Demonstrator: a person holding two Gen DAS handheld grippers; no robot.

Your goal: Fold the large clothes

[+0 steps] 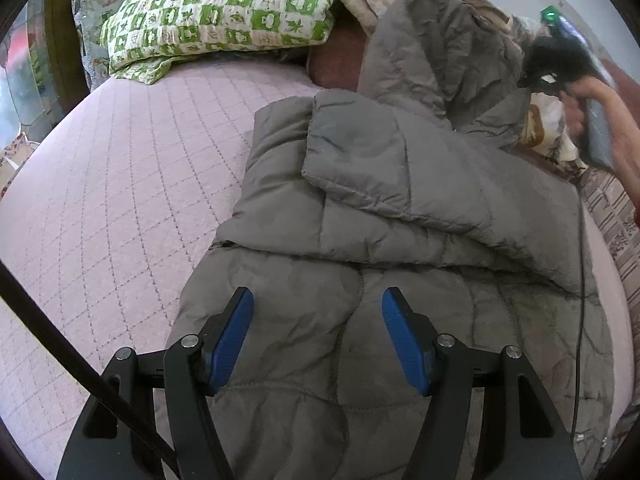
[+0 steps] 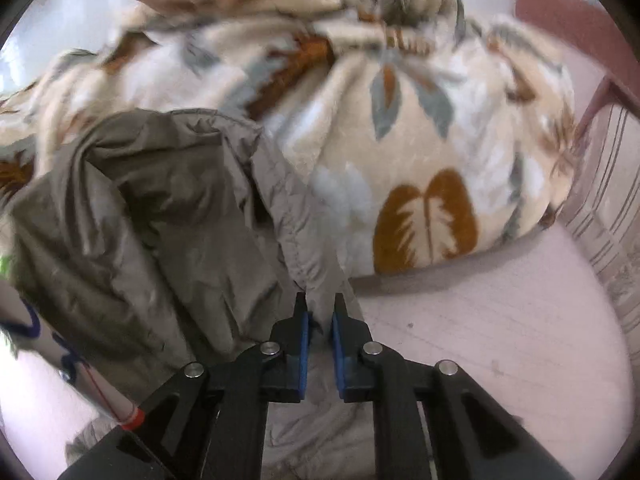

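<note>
Left tool [image 1: 318, 304] wide open over grey quilted puffer jacket [image 1: 400, 200] on pink quilted bed [image 1: 120, 160], right tool [image 2: 319, 308] clamped on its edge; partly folded, remainder still bunched.

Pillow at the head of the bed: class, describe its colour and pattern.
The pillow has a green-and-white checked leaf print, clearest in the left wrist view.
</note>
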